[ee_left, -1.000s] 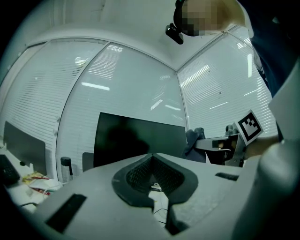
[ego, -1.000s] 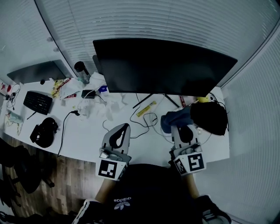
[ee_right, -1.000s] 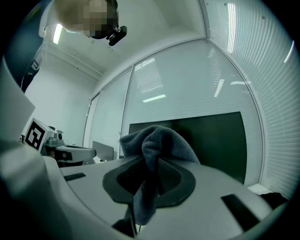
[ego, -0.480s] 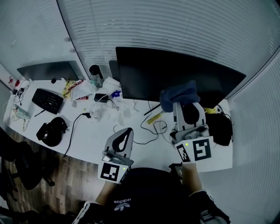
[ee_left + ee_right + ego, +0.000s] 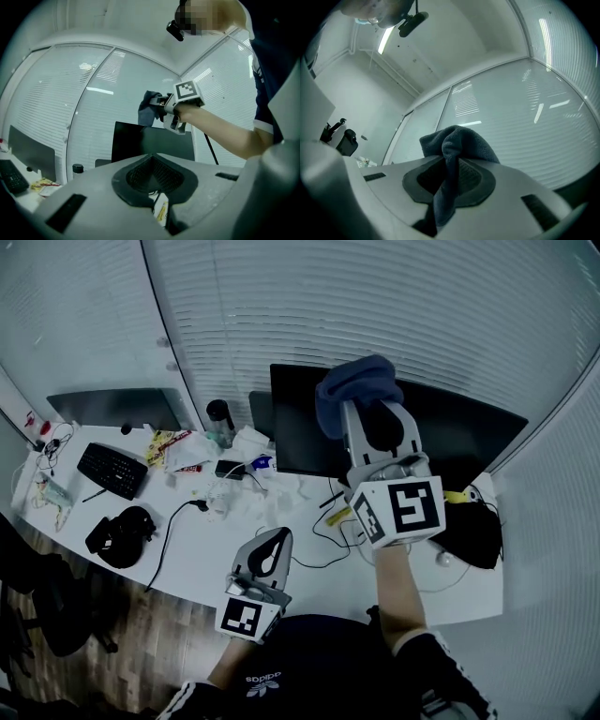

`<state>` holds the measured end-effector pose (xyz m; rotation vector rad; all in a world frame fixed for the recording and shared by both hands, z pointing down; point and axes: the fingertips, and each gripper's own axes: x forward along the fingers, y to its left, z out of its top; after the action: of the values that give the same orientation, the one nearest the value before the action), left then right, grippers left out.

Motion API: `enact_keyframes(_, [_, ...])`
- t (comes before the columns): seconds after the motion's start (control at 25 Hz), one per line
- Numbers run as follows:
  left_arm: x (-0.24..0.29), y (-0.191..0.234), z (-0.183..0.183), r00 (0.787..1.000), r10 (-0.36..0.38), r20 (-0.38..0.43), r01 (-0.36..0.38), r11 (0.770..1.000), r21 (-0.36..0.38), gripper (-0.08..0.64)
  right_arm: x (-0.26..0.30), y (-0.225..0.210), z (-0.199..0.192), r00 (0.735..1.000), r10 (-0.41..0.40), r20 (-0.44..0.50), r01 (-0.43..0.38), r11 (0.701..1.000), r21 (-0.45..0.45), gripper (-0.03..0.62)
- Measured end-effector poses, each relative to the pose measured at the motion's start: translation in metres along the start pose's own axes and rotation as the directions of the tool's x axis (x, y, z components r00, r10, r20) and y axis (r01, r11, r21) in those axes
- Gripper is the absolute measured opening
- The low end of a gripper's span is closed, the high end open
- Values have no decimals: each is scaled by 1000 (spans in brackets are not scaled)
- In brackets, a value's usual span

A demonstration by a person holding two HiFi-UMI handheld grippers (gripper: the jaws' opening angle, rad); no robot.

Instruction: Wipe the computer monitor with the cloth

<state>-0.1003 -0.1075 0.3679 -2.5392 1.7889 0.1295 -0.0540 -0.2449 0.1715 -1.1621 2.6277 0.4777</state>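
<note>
- Since the earlier frames, the right gripper (image 5: 371,420) has risen with the cloth (image 5: 352,388) from low in front of the screen to the upper edge of the computer monitor (image 5: 459,432). The left gripper (image 5: 273,542) stays low at the near edge of the desk (image 5: 187,549).
- At the far left of the desk a second dark screen (image 5: 112,409) stands at the back, with a black keyboard (image 5: 111,470) in front of it and a black headset (image 5: 122,535) nearer the front edge.
- Further right, a dark bottle (image 5: 220,416) stands by some wrappers (image 5: 178,448) and crumpled white paper.
- The left gripper hovers above the desk's front edge. Its jaws are pressed together with nothing between them.
- The monitor stands at the back of the desk, right of the bottle, with its screen dark.
- The right gripper is held high with its jaws pinching the dark blue cloth. The cloth bunches above the jaw tips and lies over the monitor's top left part in the head view; whether it touches the screen cannot be told.
- A black bag (image 5: 472,532) lies on the desk at the far right, below the monitor.
</note>
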Motion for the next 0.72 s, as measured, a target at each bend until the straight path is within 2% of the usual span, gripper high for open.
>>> enact_keyframes(0.16, [-3, 5, 9, 999, -18, 34, 18, 1000, 3, 5, 35, 21, -9, 1000, 24, -17, -24, 1000, -18, 48])
enact_keyframes(0.44, [-5, 37, 10, 999, 17, 36, -17, 1000, 0, 5, 83, 60, -52, 993, 98, -71, -104, 991, -87, 48])
enact_keyframes(0.72, [-4, 54, -1, 1000, 24, 15, -23, 999, -22, 5, 106, 67, -88, 986, 94, -139, -110, 988, -110, 48])
